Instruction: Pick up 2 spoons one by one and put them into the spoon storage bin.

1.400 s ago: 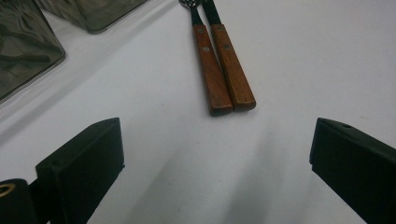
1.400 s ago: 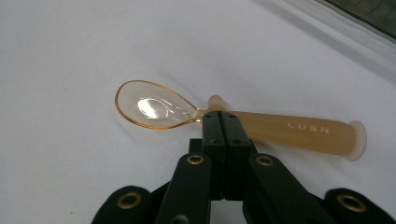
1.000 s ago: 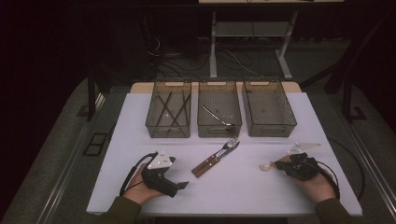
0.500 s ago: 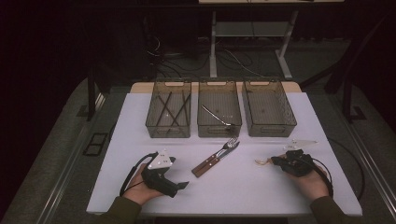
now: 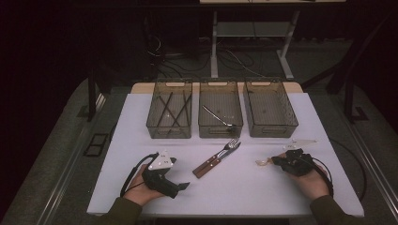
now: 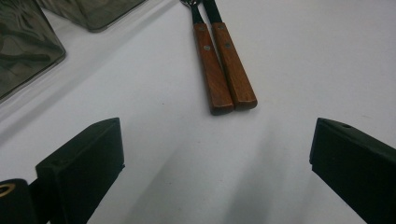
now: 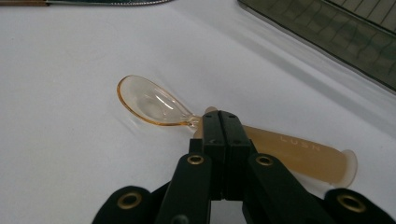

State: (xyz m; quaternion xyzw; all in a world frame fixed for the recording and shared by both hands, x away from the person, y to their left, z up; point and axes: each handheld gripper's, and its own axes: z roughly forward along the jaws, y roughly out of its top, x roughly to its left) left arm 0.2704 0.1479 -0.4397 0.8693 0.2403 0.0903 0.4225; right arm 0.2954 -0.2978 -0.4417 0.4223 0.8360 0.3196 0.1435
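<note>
1. The right gripper (image 7: 220,122) has its jaws pressed together, closed on the neck of the spoon (image 7: 154,103); in the right gripper view the clear amber bowl lies at 10 o'clock from the tips, and the thick handle runs off toward 4 o'clock, flat on the table (image 7: 70,154).
2. In the high view the right gripper (image 5: 276,161) sits at the table's 4 o'clock part; the spoon (image 5: 262,162) points out toward 9 o'clock from it; a hand holds the gripper from below.
3. The left gripper (image 6: 215,154) has its jaws wide apart, with nothing between them; bare table lies in the gap.
4. At 12 o'clock from these jaws lie two wooden handles (image 6: 223,70), side by side and touching; they are near the jaws, but apart from them.
5. In the high view the left gripper (image 5: 184,186) is at the table's 7 o'clock part; the handles (image 5: 212,163) lie at its 1 o'clock.
6. Three bins (image 5: 220,125) stand in a row at the table's 12 o'clock edge.
</note>
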